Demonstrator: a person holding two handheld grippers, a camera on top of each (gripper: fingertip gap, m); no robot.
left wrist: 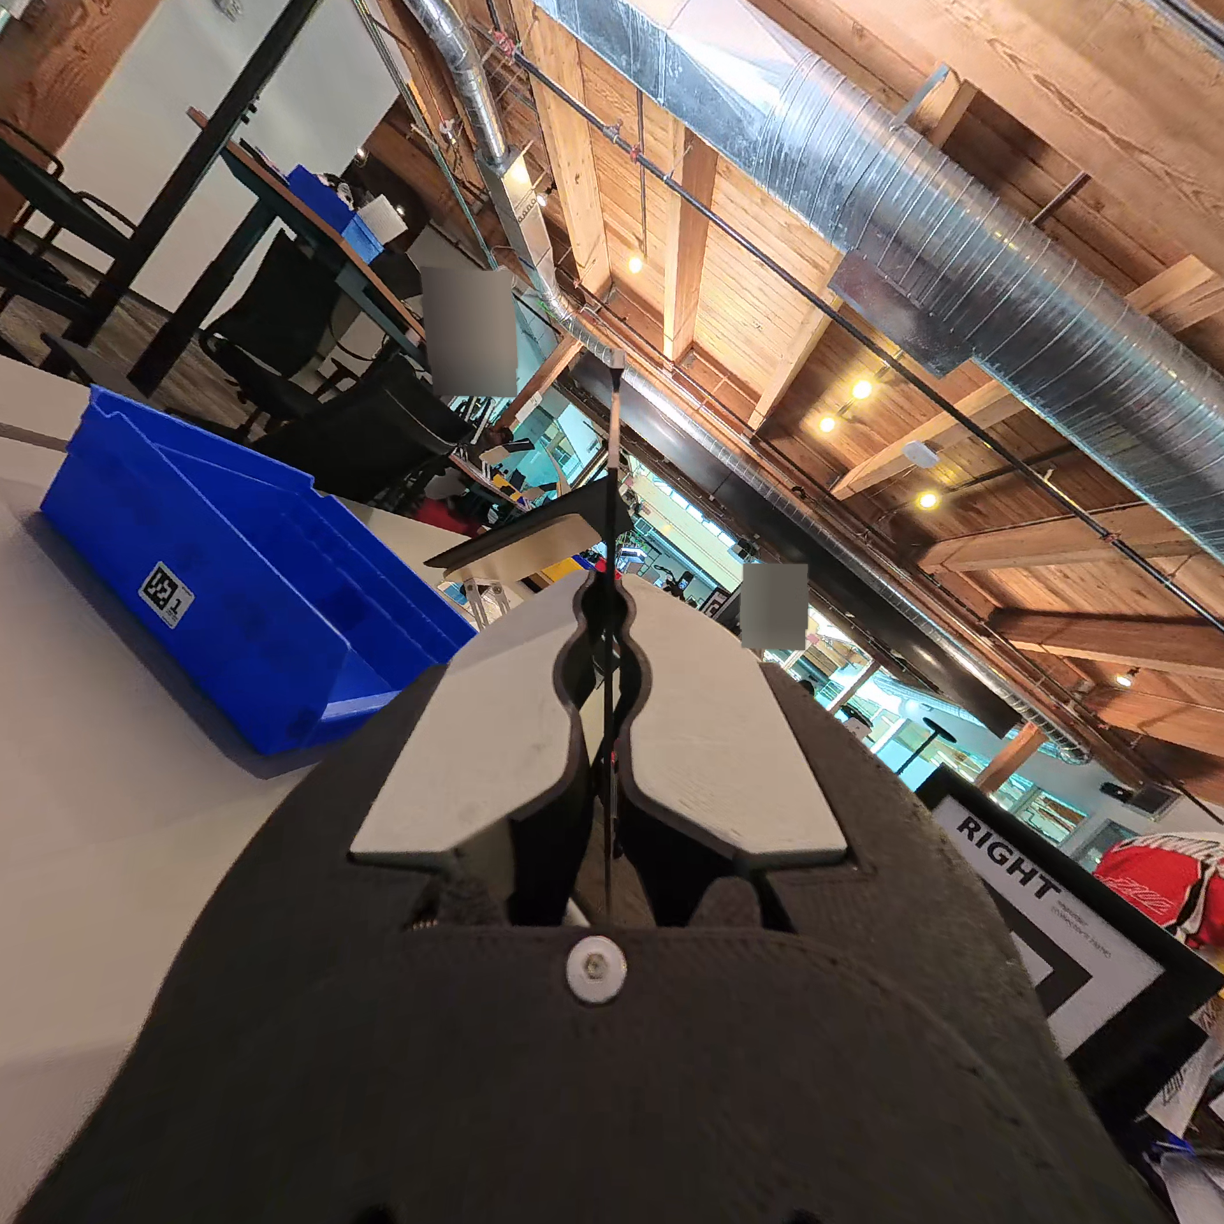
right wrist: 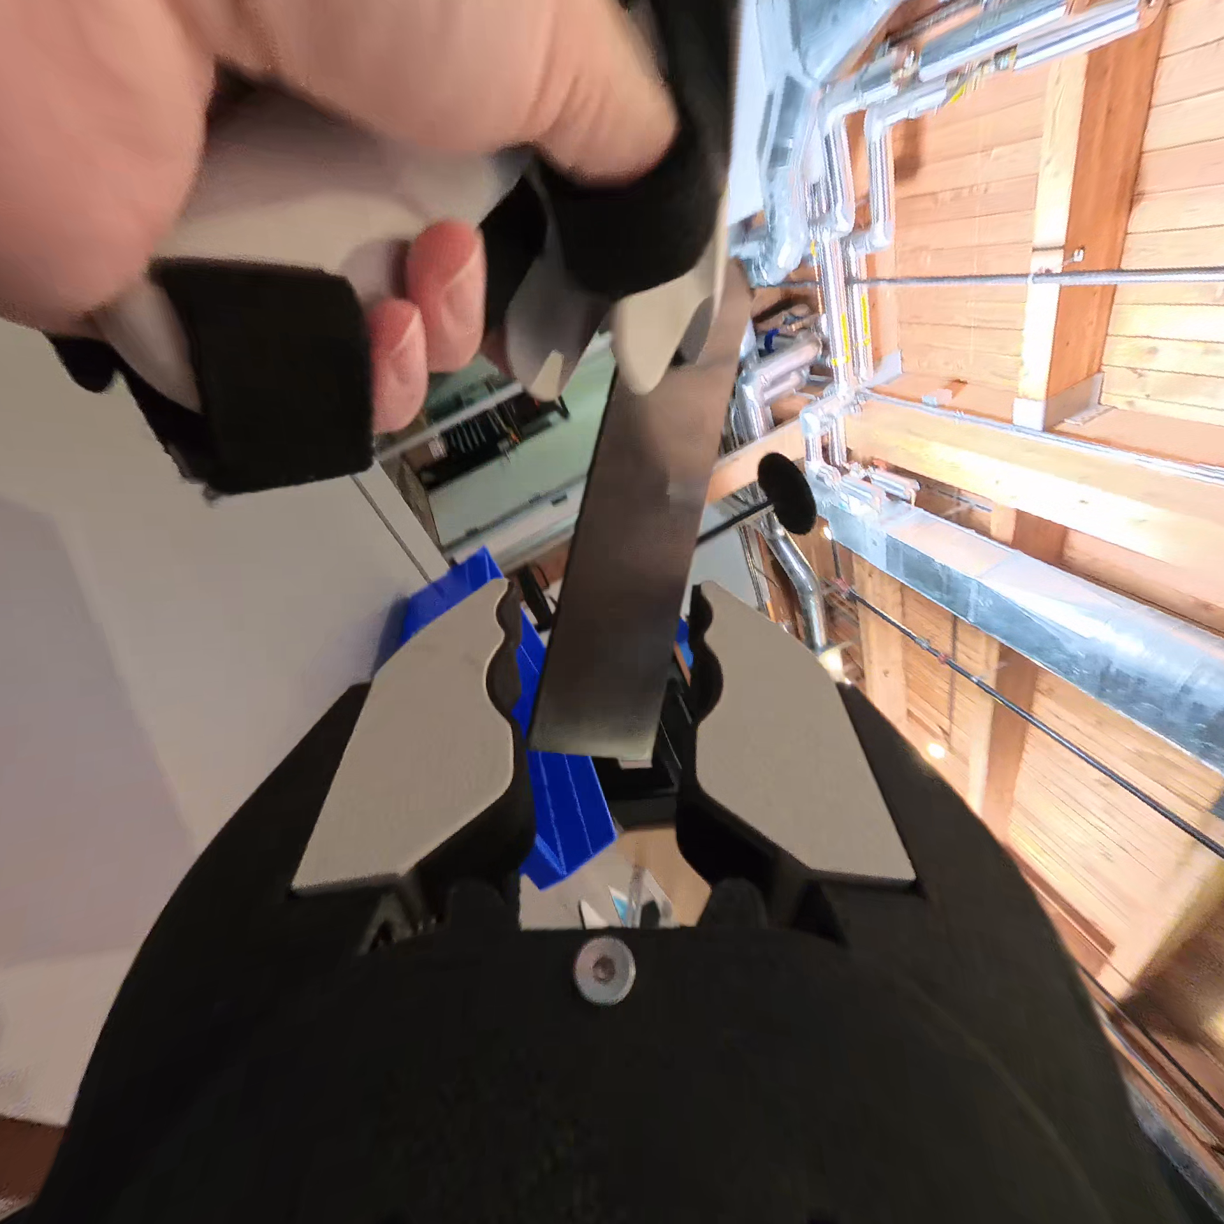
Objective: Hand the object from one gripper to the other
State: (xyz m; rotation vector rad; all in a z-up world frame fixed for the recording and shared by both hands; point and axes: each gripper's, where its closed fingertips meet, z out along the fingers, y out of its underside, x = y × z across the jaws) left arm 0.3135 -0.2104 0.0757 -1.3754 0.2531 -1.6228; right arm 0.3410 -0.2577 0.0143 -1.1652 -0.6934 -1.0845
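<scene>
Left wrist view: left gripper (left wrist: 604, 596) fills lower centre of frame, its 2 grey fingers (left wrist: 490, 748) pressed together on a thin flat metal strip (left wrist: 614, 503), seen edge-on as a dark line. The strip runs up out of the fingertips toward upper centre and also back between the fingers down to the gripper body. Jaws clenched on the strip. Blue bin (left wrist: 232, 596) sits at left on a white table (left wrist: 99, 828), well apart from the gripper; a small black-and-white tag is on its side. Wooden ceiling with silver duct (left wrist: 993, 265) takes the upper right. A white card with black border (left wrist: 1033, 914) is at lower right.

Right wrist view: right gripper (right wrist: 604, 599) at lower centre, jaws spread wide, grasping nothing. The metal strip (right wrist: 629, 596), seen broadside here, dark and shiny, hangs down from upper centre into the gap between the 2 fingers (right wrist: 424, 748); its lower end is between them; contact with the pads cannot be told. At the top of the frame a hand (right wrist: 298, 132) grips the left gripper (right wrist: 599, 384), blurred, whose grey fingertips pinch the upper end of the strip. Blue bin (right wrist: 563, 815) shows behind the gap.
</scene>
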